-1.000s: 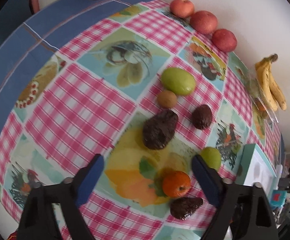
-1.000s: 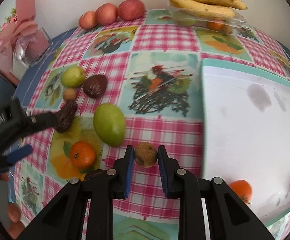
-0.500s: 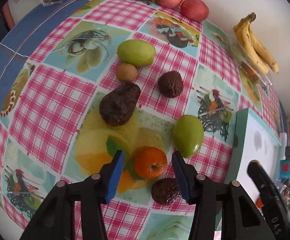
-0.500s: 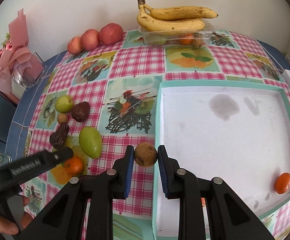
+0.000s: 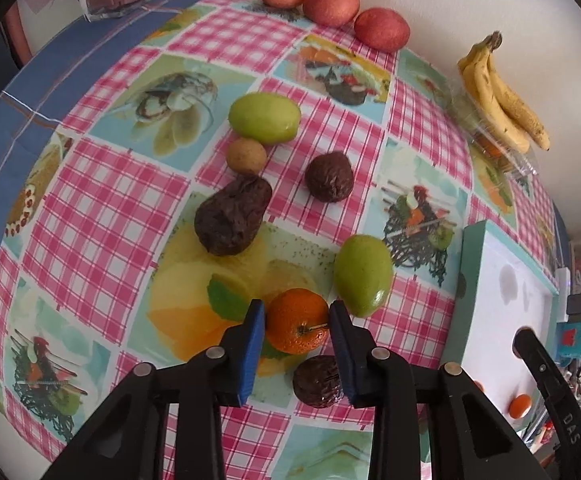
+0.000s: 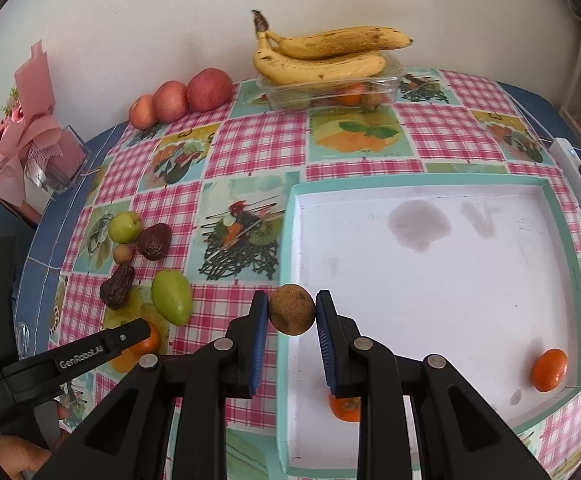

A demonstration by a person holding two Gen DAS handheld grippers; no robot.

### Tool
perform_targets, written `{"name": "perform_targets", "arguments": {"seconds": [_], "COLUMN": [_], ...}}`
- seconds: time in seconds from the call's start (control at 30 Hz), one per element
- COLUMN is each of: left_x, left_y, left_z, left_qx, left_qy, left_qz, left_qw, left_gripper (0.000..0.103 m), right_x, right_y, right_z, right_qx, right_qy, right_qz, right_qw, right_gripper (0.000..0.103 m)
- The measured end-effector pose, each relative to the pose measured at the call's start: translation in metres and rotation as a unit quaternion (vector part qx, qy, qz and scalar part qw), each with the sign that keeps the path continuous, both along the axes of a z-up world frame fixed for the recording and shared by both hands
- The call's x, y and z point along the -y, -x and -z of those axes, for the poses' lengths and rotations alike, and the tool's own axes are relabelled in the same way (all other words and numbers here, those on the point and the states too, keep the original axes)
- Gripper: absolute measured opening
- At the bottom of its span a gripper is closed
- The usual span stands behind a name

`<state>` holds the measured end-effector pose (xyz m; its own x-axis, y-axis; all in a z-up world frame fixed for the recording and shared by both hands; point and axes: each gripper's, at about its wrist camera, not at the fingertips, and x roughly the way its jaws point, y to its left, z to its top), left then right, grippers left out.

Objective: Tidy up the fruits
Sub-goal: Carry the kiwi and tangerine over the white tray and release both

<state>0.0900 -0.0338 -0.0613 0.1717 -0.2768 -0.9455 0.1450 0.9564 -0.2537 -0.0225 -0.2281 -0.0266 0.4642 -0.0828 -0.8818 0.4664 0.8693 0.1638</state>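
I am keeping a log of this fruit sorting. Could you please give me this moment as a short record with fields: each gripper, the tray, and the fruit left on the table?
left gripper: jaws just closing, pads on the round orange mandarin on the checked tablecloth
right gripper: shut on a small round brown fruit, near the tray's left rim
white tray with teal rim: two orange fruits inside
loose fruit left of tray: two green, three dark wrinkled, one small brown
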Motion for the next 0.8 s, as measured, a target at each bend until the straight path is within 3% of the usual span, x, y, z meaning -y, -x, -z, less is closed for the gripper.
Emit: {"name": "perform_targets", "arguments": {"seconds": [0.23,0.47,0.8], "left_x": [0.01,0.053,0.131], "left_y": [0.008,0.028,0.069], "left_z": [-0.023,-0.037,-0.035], "left_qx": [0.03,0.049,0.071], "left_qy": [0.023,0.037,0.042], "left_qz": [0.011,0.072,0.198], "left_qw": [0.9992,0.9956,0.9767], "left_gripper": [0.035,0.035,0.035], "right_x": [0.035,0.08,0.122], "right_y": [0.02,0.052,0.083], "right_z": [0.001,0.008,0.015], "right_qx": [-0.005,-0.033,-0.048], "right_qy": [-0.007,-0.002,-0.011], "right_qz": [0.049,0.112,0.168], "right_qw": [0.999,0.993,0.985], "right_gripper": [0.025,0.025,0.025]}}
